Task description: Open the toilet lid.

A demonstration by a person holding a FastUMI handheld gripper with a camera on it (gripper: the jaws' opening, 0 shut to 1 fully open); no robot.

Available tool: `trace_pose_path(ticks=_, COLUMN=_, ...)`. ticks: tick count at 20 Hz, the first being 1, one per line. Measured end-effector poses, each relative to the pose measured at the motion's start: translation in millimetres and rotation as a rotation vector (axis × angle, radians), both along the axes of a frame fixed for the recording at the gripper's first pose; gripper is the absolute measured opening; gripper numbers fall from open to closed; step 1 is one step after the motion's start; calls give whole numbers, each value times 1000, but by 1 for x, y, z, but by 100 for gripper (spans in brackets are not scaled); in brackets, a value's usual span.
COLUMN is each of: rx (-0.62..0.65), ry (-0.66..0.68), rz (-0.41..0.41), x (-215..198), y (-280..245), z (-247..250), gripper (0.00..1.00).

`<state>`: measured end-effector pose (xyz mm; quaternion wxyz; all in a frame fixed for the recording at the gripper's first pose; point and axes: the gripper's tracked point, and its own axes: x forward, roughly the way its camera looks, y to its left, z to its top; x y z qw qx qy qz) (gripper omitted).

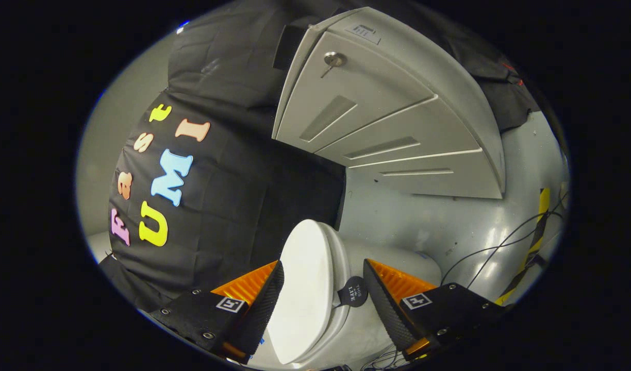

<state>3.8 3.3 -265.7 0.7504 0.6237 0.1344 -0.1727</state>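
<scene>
Gripper: your gripper (323, 288) had its fingers spread wide, nothing pressed between them, both pads bare.

Lid: the lid (302, 288) lay between the fingers and just ahead of them, nearer your left finger (261, 304) than the right one. I judged it still down on the toilet (341, 257), so the task was not yet begun.

Contact: I couldn't tell if the left finger touched the lid's edge; it looked just beside it. The right finger (385, 304) stood apart from the lid, with the seat rim and a dark round tag (353, 291) in the gap.

Long axis: the lid's long axis ran roughly along your fingers, from near the tips away toward the black cloth (233, 206). The view was rolled hard, so the lid's flat face pointed toward the left finger and the floor (424, 221) lay off to the right.

Hinge: I couldn't make out which end carried the hinge.

Next move: you would likely have needed to hook one finger under the free edge, or close on the lid's rim, and swing it away from the bowl.

Risk: the smooth plastic could have slipped off a pad.

Surroundings: a grey cabinet (377, 118) stood well beyond the toilet, with cables (501, 245) on the floor.
</scene>
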Motion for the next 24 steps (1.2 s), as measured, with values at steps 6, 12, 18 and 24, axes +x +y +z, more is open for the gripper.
trace_pose_path(ticks=6, rx=77, ry=91, rz=51, x=-2, y=24, z=-39, gripper=91)
trace_pose_path(ticks=12, rx=127, ry=69, rz=113, x=10, y=39, z=-47, gripper=54)
trace_pose_path(ticks=18, rx=118, ry=59, rz=115, x=17, y=35, z=-51, gripper=16)
trace_pose_path(ticks=24, rx=105, ry=80, rz=128, x=20, y=33, z=-47, gripper=0)
